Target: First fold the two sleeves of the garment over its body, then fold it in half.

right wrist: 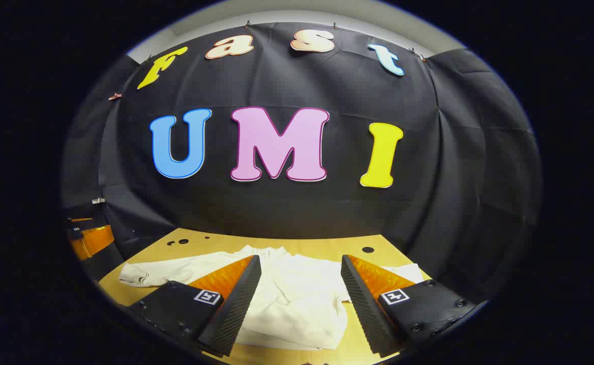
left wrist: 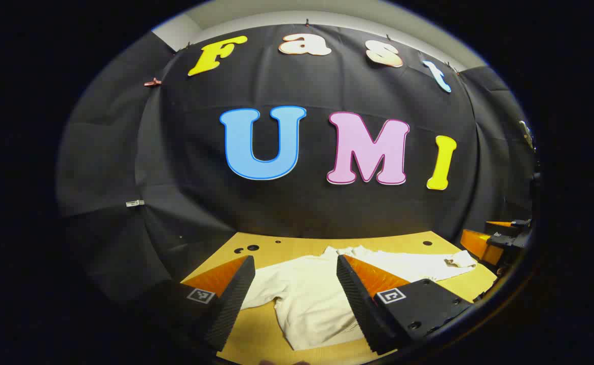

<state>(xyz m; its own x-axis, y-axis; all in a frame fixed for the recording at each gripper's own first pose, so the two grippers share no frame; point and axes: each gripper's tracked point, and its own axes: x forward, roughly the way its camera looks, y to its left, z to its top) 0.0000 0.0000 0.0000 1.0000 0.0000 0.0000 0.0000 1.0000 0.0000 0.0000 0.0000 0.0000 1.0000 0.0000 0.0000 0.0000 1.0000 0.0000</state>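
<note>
Left gripper: two wedge fingers, orange outer faces, black ribbed inner pads, black bases with screws, a square black-and-white marker at each finger root. Right gripper: same build, same orange, ribbed pads, markers, screw heads along the bases.

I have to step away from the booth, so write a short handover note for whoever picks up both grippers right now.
Left gripper: open, holding nothing, above the near edge of the table.
Right gripper: open, holding nothing, above the same edge.
The white garment lies spread on the table with both sleeves stretched out to the sides, one sleeve reaching towards the left gripper's side.
Done: nothing folded yet.
Left: fold each sleeve over the body, then fold the garment in half.
</note>
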